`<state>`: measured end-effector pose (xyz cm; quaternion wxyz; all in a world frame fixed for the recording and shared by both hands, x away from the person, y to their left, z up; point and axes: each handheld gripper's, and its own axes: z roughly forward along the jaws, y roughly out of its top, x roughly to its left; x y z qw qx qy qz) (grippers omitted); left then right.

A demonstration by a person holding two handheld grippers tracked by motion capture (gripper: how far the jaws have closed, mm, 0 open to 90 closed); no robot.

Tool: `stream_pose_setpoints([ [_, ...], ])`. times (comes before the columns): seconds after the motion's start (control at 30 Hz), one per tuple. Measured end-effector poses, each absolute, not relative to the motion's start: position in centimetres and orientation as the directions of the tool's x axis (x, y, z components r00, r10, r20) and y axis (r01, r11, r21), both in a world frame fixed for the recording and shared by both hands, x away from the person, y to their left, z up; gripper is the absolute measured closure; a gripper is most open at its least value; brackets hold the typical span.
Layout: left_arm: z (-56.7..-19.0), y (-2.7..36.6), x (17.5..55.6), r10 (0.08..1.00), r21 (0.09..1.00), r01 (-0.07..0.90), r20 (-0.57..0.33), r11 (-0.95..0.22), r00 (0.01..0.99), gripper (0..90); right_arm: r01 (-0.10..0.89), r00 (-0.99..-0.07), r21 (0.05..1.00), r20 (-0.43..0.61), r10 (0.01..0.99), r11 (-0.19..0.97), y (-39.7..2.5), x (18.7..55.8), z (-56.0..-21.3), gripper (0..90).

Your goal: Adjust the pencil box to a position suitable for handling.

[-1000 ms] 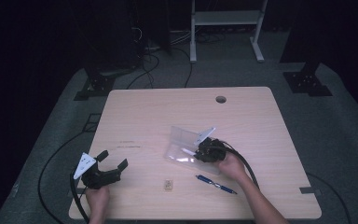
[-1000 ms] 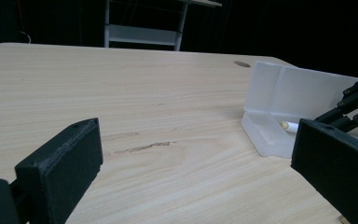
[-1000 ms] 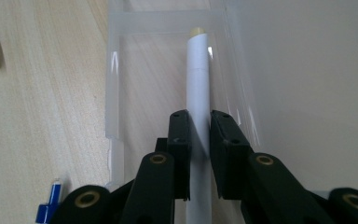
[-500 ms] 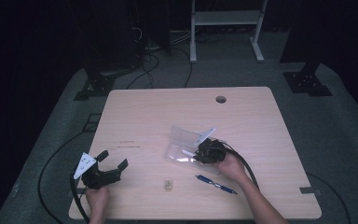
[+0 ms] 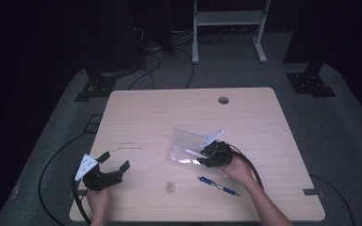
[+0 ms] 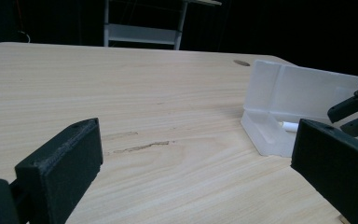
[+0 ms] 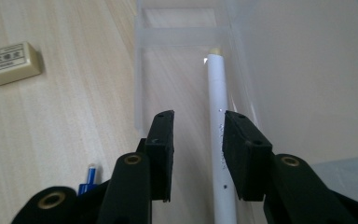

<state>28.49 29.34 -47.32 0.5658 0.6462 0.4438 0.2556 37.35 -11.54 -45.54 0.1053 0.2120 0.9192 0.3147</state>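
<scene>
I am holding my right gripper (image 7: 196, 140) over the open clear plastic case (image 5: 188, 148), jaws parted and gripping nothing. The white pen (image 7: 219, 121) is lying inside the case along its right wall, just right of the gap between the jaws. My left gripper (image 5: 108, 168) is resting wide open near the table's (image 5: 160, 117) front left, well apart. Risks I am weighing: the right jaw pressing onto the pen's barrel and rolling it, or pushing the light case toward the blue pen (image 5: 218, 185) and eraser (image 5: 170, 186).
</scene>
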Motion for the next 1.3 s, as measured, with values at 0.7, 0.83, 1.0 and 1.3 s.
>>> stream_pose_setpoints([
  [0.7, -47.4, 29.3, 28.5, 0.864, 0.957, 0.288, -0.169, 0.028, 0.475, 1.1, 0.308, -0.899, 0.653, -0.038, 0.436, 0.692, -13.6, 33.7, -44.8, 49.9],
  [0.83, -47.4, 29.3, 28.5, 0.864, 0.957, 0.288, -0.169, 0.029, 0.474, 1.1, 0.307, -0.900, 0.659, -0.033, 0.434, 0.687, -14.0, 33.1, -44.7, 50.3],
  [1.0, -47.4, 29.3, 28.5, 0.865, 0.957, 0.287, -0.168, 0.028, 0.473, 1.1, 0.294, -0.907, 0.665, -0.031, 0.420, 0.686, -14.6, 32.0, -44.6, 51.7],
  [1.3, -47.4, 29.2, 28.5, 0.864, 0.957, 0.289, -0.167, 0.026, 0.475, 1.1, 0.318, -0.904, 0.666, -0.001, 0.428, 0.675, -15.6, 30.5, -45.6, 52.2],
])
